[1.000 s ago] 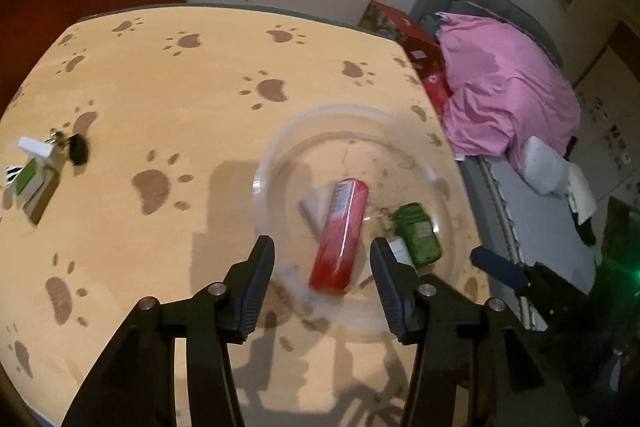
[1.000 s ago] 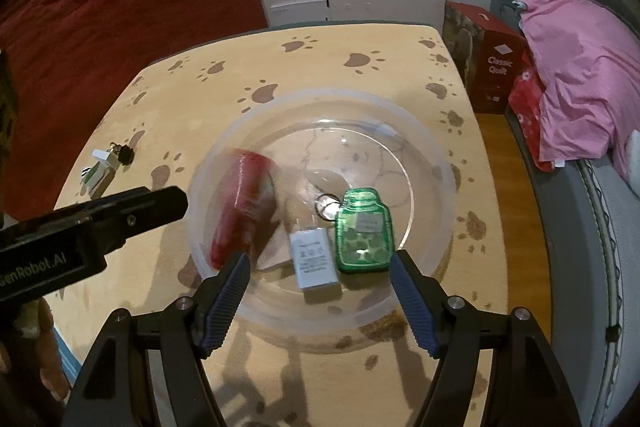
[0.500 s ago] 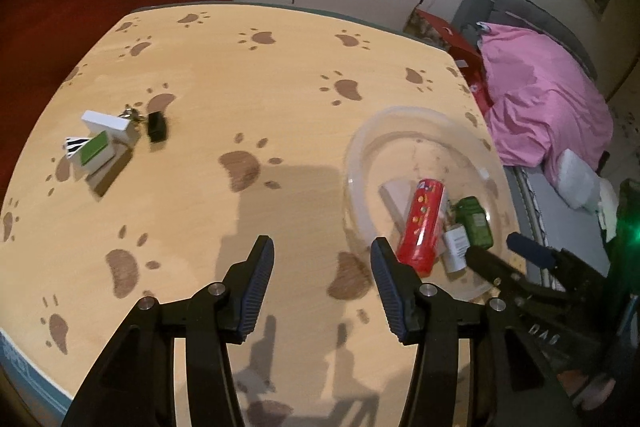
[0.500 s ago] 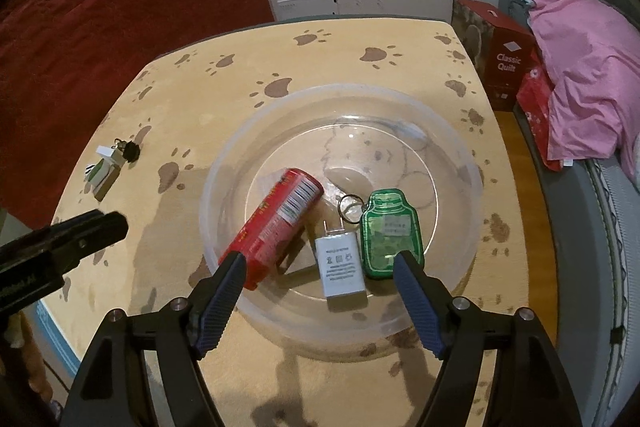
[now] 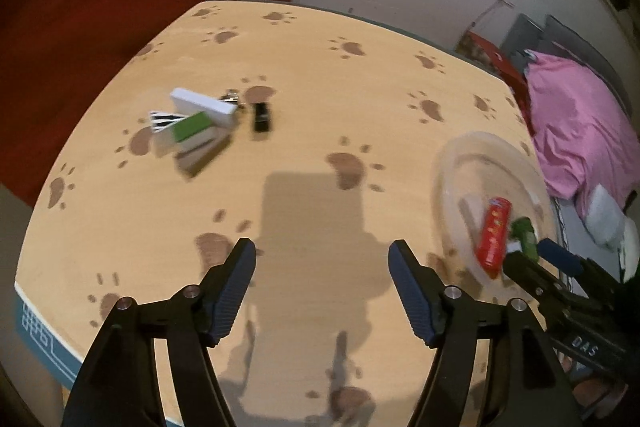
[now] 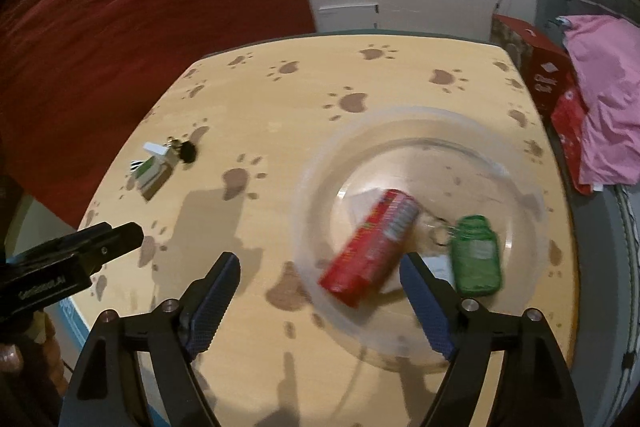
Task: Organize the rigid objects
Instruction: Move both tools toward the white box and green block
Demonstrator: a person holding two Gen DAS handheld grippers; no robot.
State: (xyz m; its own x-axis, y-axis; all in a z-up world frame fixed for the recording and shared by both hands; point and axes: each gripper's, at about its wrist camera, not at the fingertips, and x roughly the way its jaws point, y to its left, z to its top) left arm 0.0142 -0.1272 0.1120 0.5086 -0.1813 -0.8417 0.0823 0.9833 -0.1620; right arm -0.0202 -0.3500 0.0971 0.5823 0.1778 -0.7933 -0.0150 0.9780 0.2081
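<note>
Lying on its side in a clear bowl [image 6: 516,163], a red can [image 6: 370,247] is seen with pale printing around its body; the picture is blurred and the printing cannot be read. Its long axis is set slantwise, one end toward the bowl's middle, the other toward the near-left rim. Just to its right a green bottle-shaped tag [image 6: 476,255] is laid flat, its narrow neck turned away from the camera and its long axis nearly straight up the frame. A metal ring [image 6: 438,233] is seen at its neck. A white charger block [image 6: 436,265] is partly hidden behind the right gripper's finger, between can and tag. Three main items are thus counted inside the one bowl.

On the table [image 5: 320,107], printed with brown paw marks, a second group is found well apart from the bowl, toward the far left: a white box [image 5: 204,105], a green-faced box [image 5: 192,127], a striped card [image 5: 160,119] and a small black piece [image 5: 262,117], close together, with some small metal bits beside the white box.

The left gripper [image 5: 322,259] is held above bare table, its jaws spreading wider with nothing between them. The right gripper [image 6: 320,271] is held over the near-left rim of the bowl, its jaws likewise opening, and no item is pinched. A pink blanket [image 6: 604,99] and one red carton [image 6: 540,67] are seen beyond the table's right edge.
</note>
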